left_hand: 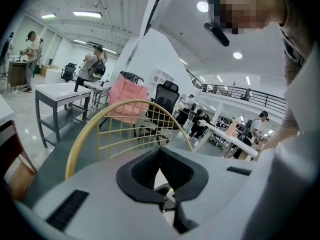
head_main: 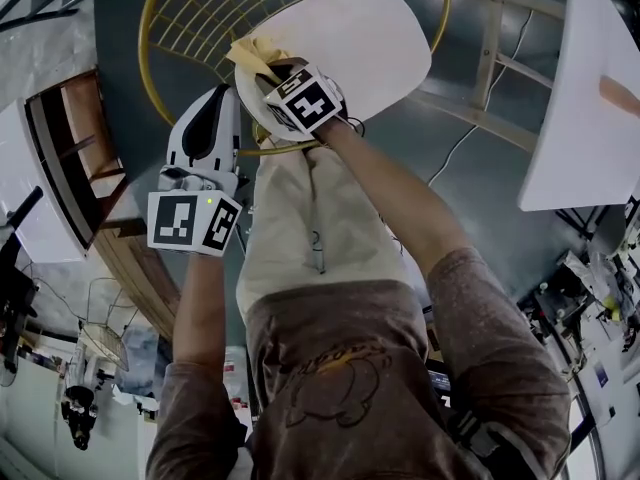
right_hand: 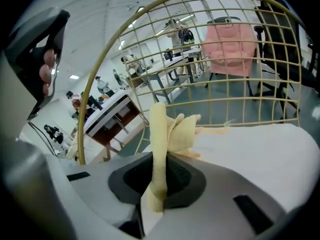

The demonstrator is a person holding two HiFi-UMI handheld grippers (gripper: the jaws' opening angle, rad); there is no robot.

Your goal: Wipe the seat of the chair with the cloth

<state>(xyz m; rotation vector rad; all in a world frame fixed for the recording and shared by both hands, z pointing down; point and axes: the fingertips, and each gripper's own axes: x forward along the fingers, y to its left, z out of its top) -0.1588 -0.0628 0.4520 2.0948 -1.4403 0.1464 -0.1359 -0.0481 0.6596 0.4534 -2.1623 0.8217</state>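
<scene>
The chair has a white seat [head_main: 360,38] and a yellow wire back [head_main: 190,13]. My right gripper [head_main: 270,73] is shut on a yellow cloth [head_main: 252,54] at the seat's left part. In the right gripper view the cloth [right_hand: 170,131] stands bunched up out of the closed jaws [right_hand: 159,159], with the white seat [right_hand: 260,154] just past it and the wire back [right_hand: 210,59] behind. My left gripper [head_main: 222,96] hovers beside the seat's left edge, off the seat. It is shut [left_hand: 160,155] with nothing in it and faces the yellow back [left_hand: 125,129].
A white table [head_main: 585,88] stands at the right, with a pale wooden frame [head_main: 490,43] and a floor cable [head_main: 470,133] between it and the chair. A wooden shelf unit [head_main: 75,158] is at the left. Desks and people [left_hand: 95,66] fill the room behind.
</scene>
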